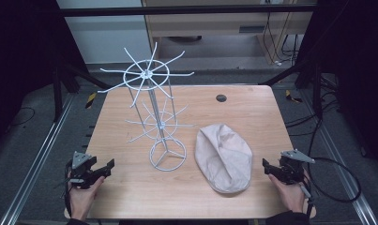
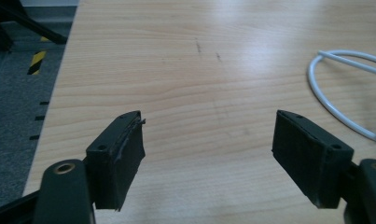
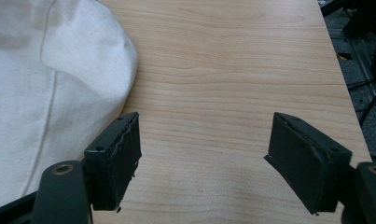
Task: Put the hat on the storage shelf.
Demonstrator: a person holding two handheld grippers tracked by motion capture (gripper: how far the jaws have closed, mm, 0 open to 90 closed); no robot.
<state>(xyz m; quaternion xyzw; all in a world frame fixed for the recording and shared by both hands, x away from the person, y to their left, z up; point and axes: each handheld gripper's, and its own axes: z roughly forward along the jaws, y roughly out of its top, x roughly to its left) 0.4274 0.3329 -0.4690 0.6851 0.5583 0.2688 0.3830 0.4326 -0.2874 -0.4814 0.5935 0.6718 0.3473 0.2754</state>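
A cream fabric cap (image 1: 223,157) lies flat on the wooden table (image 1: 252,108), right of centre. A white wire rack (image 1: 154,112) with radiating hooks stands upright at the middle, on a ring base (image 1: 167,154). My left gripper (image 1: 107,167) rests near the front left edge, open and empty, its jaws wide apart (image 2: 209,154); the ring base (image 2: 335,88) shows off to its right. My right gripper (image 1: 266,166) sits at the front right, just right of the cap, open with bare wood between its jaws (image 3: 204,156); the cap (image 3: 50,88) lies to its left.
A small dark round grommet (image 1: 221,98) is set in the table near its far edge. Metal rails run along both sides of the table on the floor. A black cable (image 1: 336,180) loops from the right gripper past the table's right edge.
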